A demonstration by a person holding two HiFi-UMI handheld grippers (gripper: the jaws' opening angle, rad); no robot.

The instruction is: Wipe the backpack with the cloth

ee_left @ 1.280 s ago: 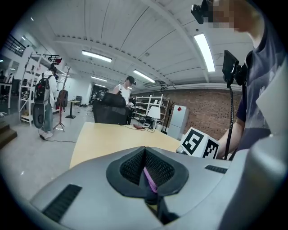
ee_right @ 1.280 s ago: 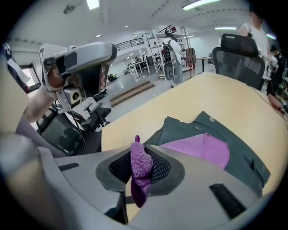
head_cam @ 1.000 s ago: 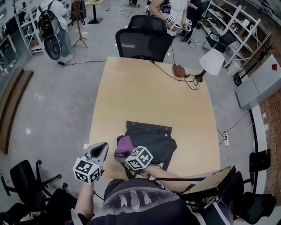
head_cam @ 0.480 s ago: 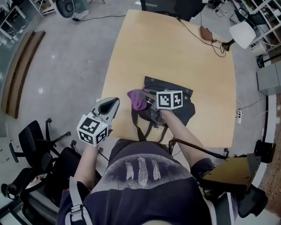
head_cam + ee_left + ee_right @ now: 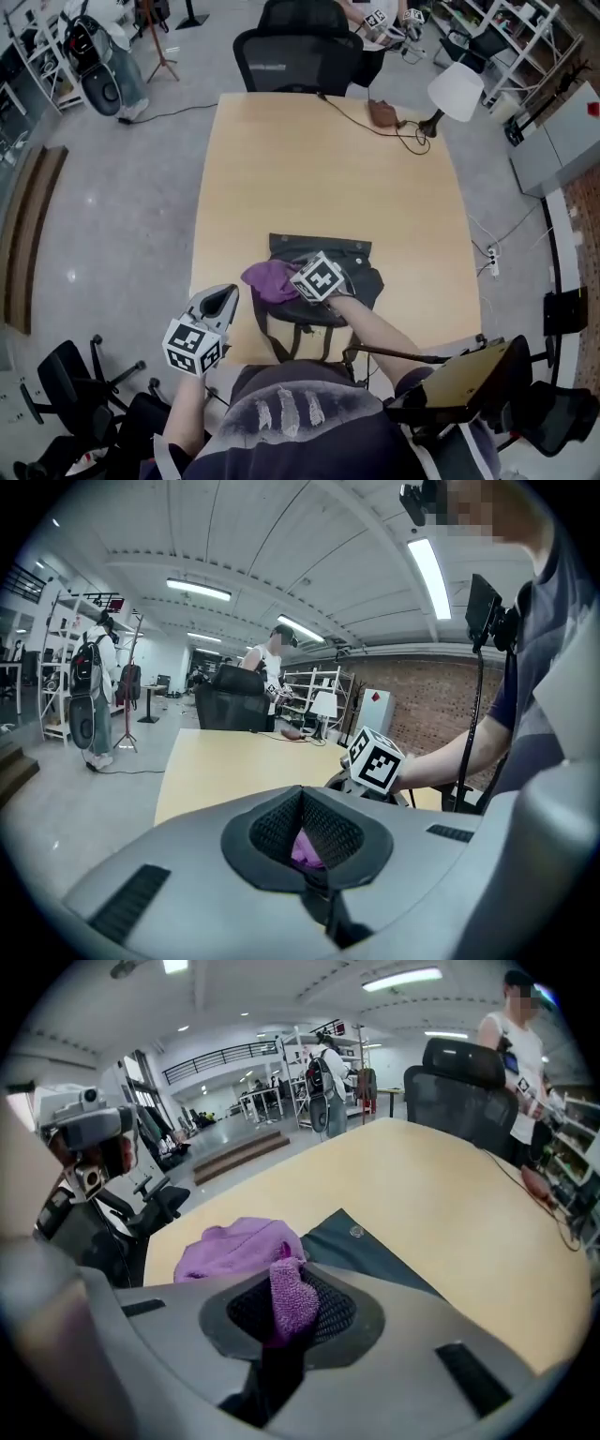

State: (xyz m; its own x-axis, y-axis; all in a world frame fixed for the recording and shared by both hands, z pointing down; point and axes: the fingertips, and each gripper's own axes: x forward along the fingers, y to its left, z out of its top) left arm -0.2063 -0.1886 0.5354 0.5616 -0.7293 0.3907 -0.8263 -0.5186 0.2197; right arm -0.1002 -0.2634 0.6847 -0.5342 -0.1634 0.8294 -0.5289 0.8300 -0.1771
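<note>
Since a second ago the right tongs (image 5: 296, 281) have been travelling from the backpack's near edge up toward its middle, dragging the purple cloth (image 5: 268, 279) with them. The dark backpack (image 5: 364, 281) is lying flat on the near part of the counter (image 5: 319, 178), straps trailing toward the person. The right tongs are clamping a fold of the cloth, and the rest of it is bunching on the backpack's left side. The left tongs (image 5: 221, 302) are hanging just off the counter's near-left edge with their jaws together on nothing; the purple glimpsed through them is the cloth beyond.

The wiping step appears to be under way, with only the left portion being covered so far. The next move is probably calling for a sweep across to the right side and the far edge, keeping the cloth pressed flat rather than bunched.

No brand or lettering is showing legibly. The backpack is showing only small round studs, and the marker cubes are carrying black-and-white patterns, not words.
</note>
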